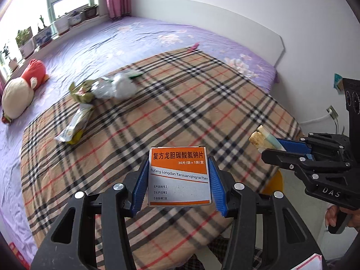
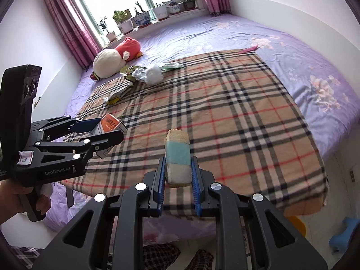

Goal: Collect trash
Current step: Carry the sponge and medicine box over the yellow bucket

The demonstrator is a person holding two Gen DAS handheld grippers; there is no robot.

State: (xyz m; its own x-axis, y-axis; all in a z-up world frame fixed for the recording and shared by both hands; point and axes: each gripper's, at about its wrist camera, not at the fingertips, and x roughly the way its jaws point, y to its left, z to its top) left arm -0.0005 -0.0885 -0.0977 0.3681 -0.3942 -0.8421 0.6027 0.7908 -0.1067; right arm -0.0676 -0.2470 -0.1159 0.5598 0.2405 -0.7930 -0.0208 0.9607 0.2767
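My left gripper [image 1: 178, 157] is shut on an orange and white medicine box [image 1: 180, 177] and holds it above the plaid blanket [image 1: 180, 103]; it also shows in the right wrist view [image 2: 117, 130] with the box [image 2: 110, 123]. My right gripper [image 2: 178, 159] is shut on a worn sponge block [image 2: 177, 157] with a teal band, above the blanket's near edge; it shows at right in the left wrist view [image 1: 270, 144]. More trash lies at the blanket's far left: a crumpled silver and white wrapper [image 1: 114, 86], a green packet [image 1: 82, 91] and a yellow snack bag [image 1: 75, 127].
The blanket covers a bed with a purple flowered sheet [image 2: 225, 31]. A plush toy [image 2: 114, 57] lies near the window sill with potted plants [image 2: 144, 18]. A pink scrap [image 1: 194, 46] lies at the blanket's far corner. A pink bag [image 2: 157, 231] and an orange object [image 2: 297, 225] are on the floor.
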